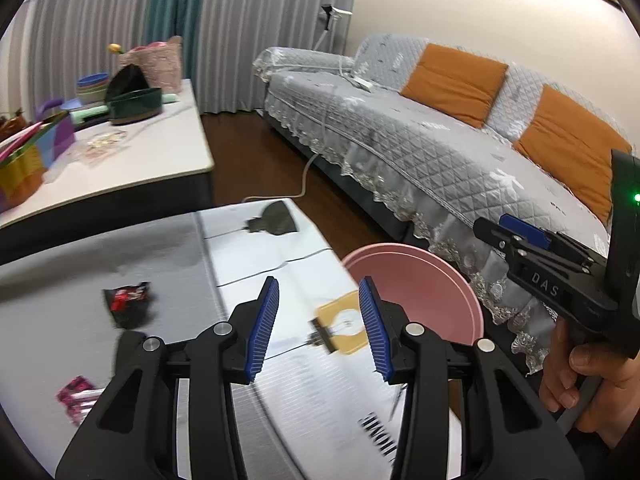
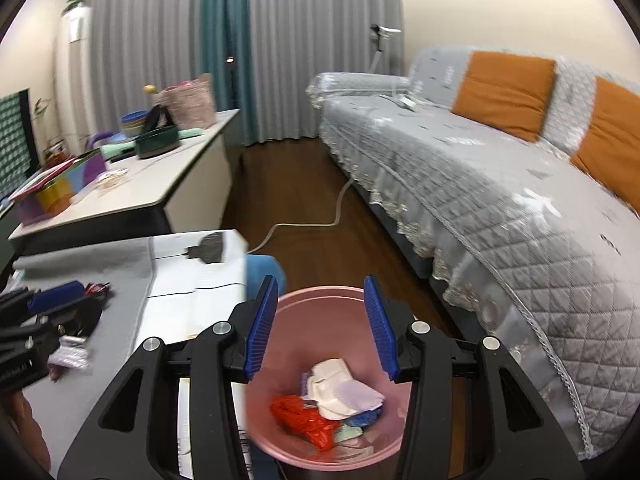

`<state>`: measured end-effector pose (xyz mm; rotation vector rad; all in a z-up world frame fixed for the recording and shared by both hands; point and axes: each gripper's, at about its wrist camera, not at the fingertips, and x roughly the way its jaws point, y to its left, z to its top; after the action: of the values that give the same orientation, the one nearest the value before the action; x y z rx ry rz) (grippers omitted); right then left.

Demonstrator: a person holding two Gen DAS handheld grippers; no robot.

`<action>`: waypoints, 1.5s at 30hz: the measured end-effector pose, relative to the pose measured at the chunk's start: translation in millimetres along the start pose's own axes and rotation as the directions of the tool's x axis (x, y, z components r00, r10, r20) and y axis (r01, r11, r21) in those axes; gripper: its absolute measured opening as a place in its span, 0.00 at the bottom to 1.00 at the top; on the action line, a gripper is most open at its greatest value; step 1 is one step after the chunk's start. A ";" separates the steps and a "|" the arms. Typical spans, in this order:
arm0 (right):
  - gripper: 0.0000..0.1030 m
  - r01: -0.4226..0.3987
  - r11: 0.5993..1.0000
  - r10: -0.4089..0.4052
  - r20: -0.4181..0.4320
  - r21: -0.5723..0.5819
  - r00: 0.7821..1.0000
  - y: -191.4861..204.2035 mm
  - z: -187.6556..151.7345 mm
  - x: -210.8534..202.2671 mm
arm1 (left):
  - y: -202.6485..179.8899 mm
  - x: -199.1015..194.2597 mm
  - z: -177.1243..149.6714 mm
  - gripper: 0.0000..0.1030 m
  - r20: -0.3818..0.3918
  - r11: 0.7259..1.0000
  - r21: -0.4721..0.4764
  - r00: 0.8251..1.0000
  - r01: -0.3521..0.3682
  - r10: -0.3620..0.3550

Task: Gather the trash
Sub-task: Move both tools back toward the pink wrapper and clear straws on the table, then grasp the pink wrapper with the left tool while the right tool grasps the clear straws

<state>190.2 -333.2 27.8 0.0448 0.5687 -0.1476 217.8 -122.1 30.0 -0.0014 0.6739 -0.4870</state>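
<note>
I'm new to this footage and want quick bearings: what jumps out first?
The round pink plastic bin sits directly under the open right gripper, already holding a crumpled red plastic bag and white paper scraps. Left of it, a black-and-red snack wrapper lies on the grey table, ahead of the open left gripper.

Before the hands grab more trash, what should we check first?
1. Left gripper jaws open and holding nothing: ok.
2. Right gripper jaws open and holding nothing: ok.
3. Pink bin has room for more; the trash lies low at its bottom: ok.
4. Trash left on the table: not ok; a red and black wrapper and a pink wrapper lie there.
5. Left gripper lined up over a wrapper: not ok; both lie off to its left.
6. Whether the table print counts as trash: cannot tell.
</note>
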 end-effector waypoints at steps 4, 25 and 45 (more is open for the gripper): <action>0.43 -0.065 0.996 0.065 -0.003 -0.062 0.998 30.2 -1.0 -5.7 | 19.5 -16.3 -3.4 0.39 0.018 1.000 -0.021 1.000 -0.017 0.017; 0.37 -0.364 0.794 0.364 -0.099 -0.487 0.926 200.5 -60.0 -22.8 | 181.0 -116.2 -65.0 0.26 0.028 0.958 -0.210 0.978 -0.198 0.208; 0.40 -0.536 0.647 0.439 -0.310 -0.542 0.843 266.5 -98.1 25.3 | 215.7 -64.9 -113.9 0.26 -0.167 0.954 -0.280 0.984 -0.105 0.059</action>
<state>199.3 -64.8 -68.1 -0.4335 0.7169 0.5946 199.1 115.0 -54.3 -0.2109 0.8923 -0.3068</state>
